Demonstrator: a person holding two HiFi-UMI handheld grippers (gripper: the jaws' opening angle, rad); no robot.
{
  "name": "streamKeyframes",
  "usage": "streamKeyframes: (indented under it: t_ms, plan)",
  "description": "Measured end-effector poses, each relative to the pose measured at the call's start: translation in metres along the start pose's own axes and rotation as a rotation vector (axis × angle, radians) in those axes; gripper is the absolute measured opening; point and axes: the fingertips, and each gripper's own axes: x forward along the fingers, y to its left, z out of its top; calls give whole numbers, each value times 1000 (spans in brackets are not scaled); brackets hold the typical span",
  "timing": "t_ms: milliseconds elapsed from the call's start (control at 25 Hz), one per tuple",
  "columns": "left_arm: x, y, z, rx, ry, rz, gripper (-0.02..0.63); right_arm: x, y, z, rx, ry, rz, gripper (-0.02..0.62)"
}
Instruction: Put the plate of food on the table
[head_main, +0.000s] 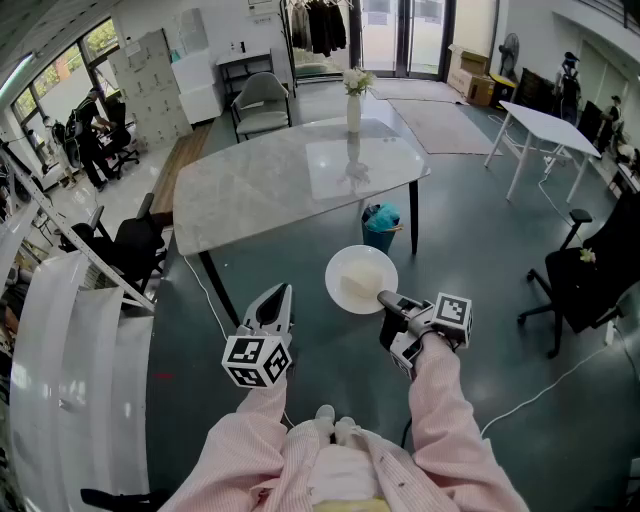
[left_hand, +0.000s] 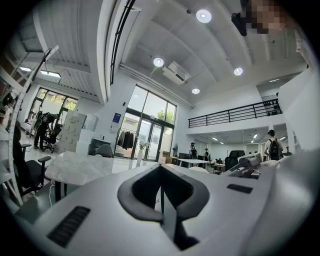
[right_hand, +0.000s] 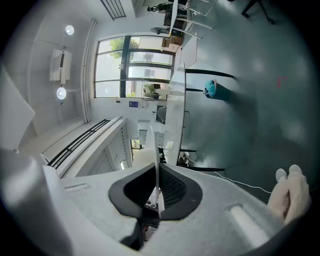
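A white plate (head_main: 360, 279) with pale food on it hangs level over the dark floor, short of the marble table (head_main: 270, 180). My right gripper (head_main: 385, 300) is shut on the plate's near rim. In the right gripper view the plate (right_hand: 156, 150) shows edge-on as a thin white line pinched between the jaws of the right gripper (right_hand: 157, 192). My left gripper (head_main: 280, 293) is held to the left of the plate, apart from it, shut with nothing in it. In the left gripper view the left gripper (left_hand: 161, 192) points level towards the table (left_hand: 80, 167).
A white vase with flowers (head_main: 353, 110) stands at the table's far edge. A teal bin (head_main: 381, 225) sits under the table's right end. Black office chairs (head_main: 135, 250) (head_main: 585, 285) flank the floor. A white curved rail (head_main: 70, 330) runs along the left.
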Motion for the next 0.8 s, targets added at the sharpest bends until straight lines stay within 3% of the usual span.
streamKeyframes:
  t_ms: [800]
  plan:
    - [12, -29, -16, -17, 17, -25, -9, -27, -17, 7, 29, -4, -27, 17]
